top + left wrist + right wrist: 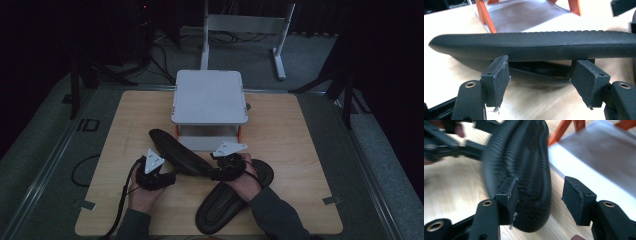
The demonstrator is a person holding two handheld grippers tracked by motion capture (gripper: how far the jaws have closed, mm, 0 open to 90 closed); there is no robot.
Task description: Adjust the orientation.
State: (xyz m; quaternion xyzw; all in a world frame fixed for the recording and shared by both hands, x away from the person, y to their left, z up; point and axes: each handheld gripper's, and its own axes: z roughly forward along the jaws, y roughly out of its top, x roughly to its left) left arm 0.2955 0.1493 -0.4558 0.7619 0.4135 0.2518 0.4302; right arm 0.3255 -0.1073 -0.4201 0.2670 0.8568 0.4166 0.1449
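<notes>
A black slipper lies slantwise on the wooden table in front of a grey shelf. My left gripper is at its near side. In the left gripper view the slipper's long edge runs across just beyond the open gripper, and neither pad presses on it. My right gripper is at the slipper's right end. There the ribbed sole sits between the jaws of the gripper: the left pad is against it, with a gap at the right pad.
A second black slipper lies near the front edge, partly under the person's right hand. The shelf has orange legs and a low grey tier just behind the first slipper. The left gripper appears beyond the slipper in the right gripper view.
</notes>
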